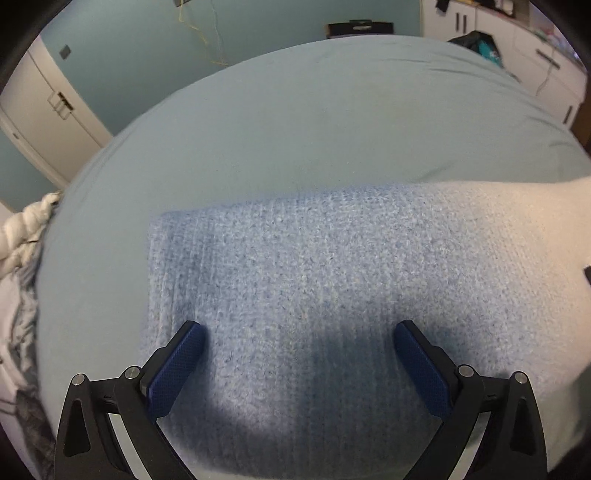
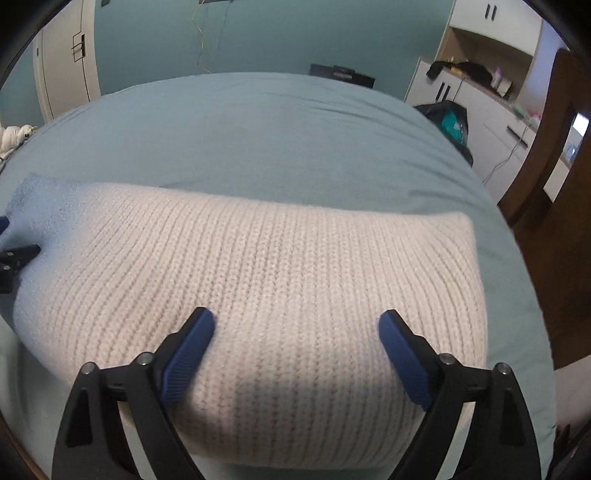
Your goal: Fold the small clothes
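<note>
Here a folded knit sweater [image 2: 280,280] lies flat on the bed [image 2: 258,140], which is covered in a pale teal sheet. The sweater fades from fuzzy light blue at one end [image 1: 280,280] to cream at the other, and its ribbed knit rows show plainly in the right wrist view. It forms a broad rectangle on the near part of the bed, with bare sheet stretching beyond its far edge.

The left gripper [image 1: 299,332] hangs over the blue end of the sweater with its jaws spread wide apart and nothing between them; the blue-padded fingers [image 1: 177,365] sit just above the knit, and whether they touch it cannot be told. The right gripper [image 2: 295,325] hangs over the cream end of the sweater, also spread wide, clasping nothing; its blue pads [image 2: 406,365] are near the sweater's near edge. At the blue end of the sweater, the left gripper's black tip [image 2: 16,258] shows in the right wrist view.

Beyond the sweater, past the far side of the bed, stands a teal wall [image 2: 258,33] with a thin yellow cord [image 2: 199,40] hanging down it. To the right of the sweater, off the bed, are white cabinets [image 2: 491,122] and a dark bag [image 2: 448,120]. To its left, at the bed's edge, bunched white bedding [image 1: 22,236] sits.
</note>
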The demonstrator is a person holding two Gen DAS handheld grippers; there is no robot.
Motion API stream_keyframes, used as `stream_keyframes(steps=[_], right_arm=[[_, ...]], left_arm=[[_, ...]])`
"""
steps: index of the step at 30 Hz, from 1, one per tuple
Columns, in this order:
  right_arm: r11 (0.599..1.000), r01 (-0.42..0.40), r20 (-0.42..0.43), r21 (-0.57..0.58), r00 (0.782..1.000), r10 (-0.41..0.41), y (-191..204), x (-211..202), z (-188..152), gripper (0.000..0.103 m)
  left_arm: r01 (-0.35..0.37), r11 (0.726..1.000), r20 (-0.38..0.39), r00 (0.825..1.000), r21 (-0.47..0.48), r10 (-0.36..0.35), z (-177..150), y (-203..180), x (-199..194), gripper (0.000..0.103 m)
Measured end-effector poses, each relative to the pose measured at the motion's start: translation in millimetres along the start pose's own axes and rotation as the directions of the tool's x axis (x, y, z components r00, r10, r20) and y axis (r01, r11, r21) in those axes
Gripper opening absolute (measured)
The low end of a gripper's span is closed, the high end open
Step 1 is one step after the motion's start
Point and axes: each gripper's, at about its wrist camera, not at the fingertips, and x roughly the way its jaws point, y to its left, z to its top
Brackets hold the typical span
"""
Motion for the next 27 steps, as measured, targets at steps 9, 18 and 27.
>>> stream_keyframes(steps=[9,18,27], right_arm=[[0.992,-0.079,0.048,-0.097,0.995,0.084,31.1,-32.1,-3.2,0.094],[0.993,-0.121,-0.002,-0.006,0.993,0.121,-8.9,-26.5,4.7,0.102],[0.821,-0.225,0.003,0.525,0.965,0.263,-102.2,-59.8,-39.8,0.102]], left_arm=[[0.18,0.983,0.022,0.983,0.033,-0.181,-22.0,-69.7,-35.4,0.103],[0.241,0.97,0.031,0.97,-0.038,-0.239,-22.4,-32.9,-36.8,0.103],[0.224,0.972,0.109,0.97,-0.069,-0.216,-30.9,1.8,-79.3,0.103]])
